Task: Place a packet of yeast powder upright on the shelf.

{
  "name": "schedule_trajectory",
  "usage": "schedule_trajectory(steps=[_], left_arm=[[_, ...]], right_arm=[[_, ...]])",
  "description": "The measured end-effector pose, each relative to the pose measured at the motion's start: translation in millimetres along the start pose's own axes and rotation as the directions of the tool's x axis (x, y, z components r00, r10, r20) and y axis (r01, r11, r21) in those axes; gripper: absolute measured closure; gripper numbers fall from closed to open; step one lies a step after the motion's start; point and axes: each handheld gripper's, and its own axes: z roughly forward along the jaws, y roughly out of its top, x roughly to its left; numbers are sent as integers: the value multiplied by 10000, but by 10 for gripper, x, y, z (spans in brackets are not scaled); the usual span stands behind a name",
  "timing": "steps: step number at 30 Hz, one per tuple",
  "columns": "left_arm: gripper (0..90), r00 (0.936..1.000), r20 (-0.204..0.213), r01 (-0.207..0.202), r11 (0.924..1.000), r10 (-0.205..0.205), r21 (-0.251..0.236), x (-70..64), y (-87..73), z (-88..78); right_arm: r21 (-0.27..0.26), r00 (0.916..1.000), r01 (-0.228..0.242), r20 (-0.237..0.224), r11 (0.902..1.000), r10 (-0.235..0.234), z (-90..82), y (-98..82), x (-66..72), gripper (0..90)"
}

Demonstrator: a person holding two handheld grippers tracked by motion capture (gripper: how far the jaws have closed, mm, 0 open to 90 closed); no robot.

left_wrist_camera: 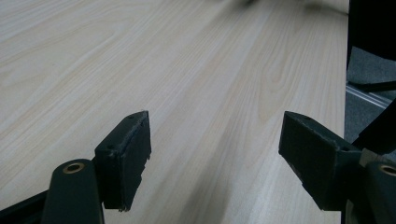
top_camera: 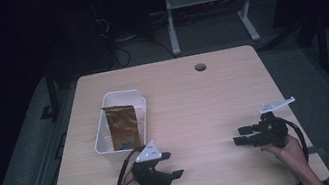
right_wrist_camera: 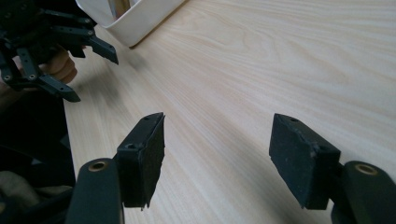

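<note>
Two grippers low over a pale wooden table, one in each hand; left gripper near the front edge, jaws spread wide and empty, pointing rightward across the tabletop; seen from its own camera with bare wood grain between the black pads and nothing touching them; right gripper toward the table's right side, jaws likewise apart and empty, aimed leftward at the other gripper; from its own camera bare wood between the pads, the left gripper farther off at upper left; white bin standing just behind the left gripper, close to its grey plate but apart from the jaws; well apart from the right gripper, across open tabletop; a corner of the same bin at the top of the right gripper view; brown-and-gold packet lying inside the bin, leaning along its length, held by neither gripper; small round hole near the table's far edge.
</note>
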Motion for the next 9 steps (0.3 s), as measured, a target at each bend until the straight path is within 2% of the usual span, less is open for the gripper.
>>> schedule_trajectory(steps=[3,4,9], left_arm=[[248,10000,16,66,10000,-66,41,1,-6,4],[249,10000,-69,-25,10000,25,65,-6,-10,4],[249,10000,-89,4,10000,-3,36,-8,-15,-11]], right_arm=[[48,10000,-1,63,10000,0,-21,-58,15,342],[16,10000,0,40,10000,0,-30,-95,32,342],[-15,9996,194,199,9998,-194,-12,-88,87,323]])
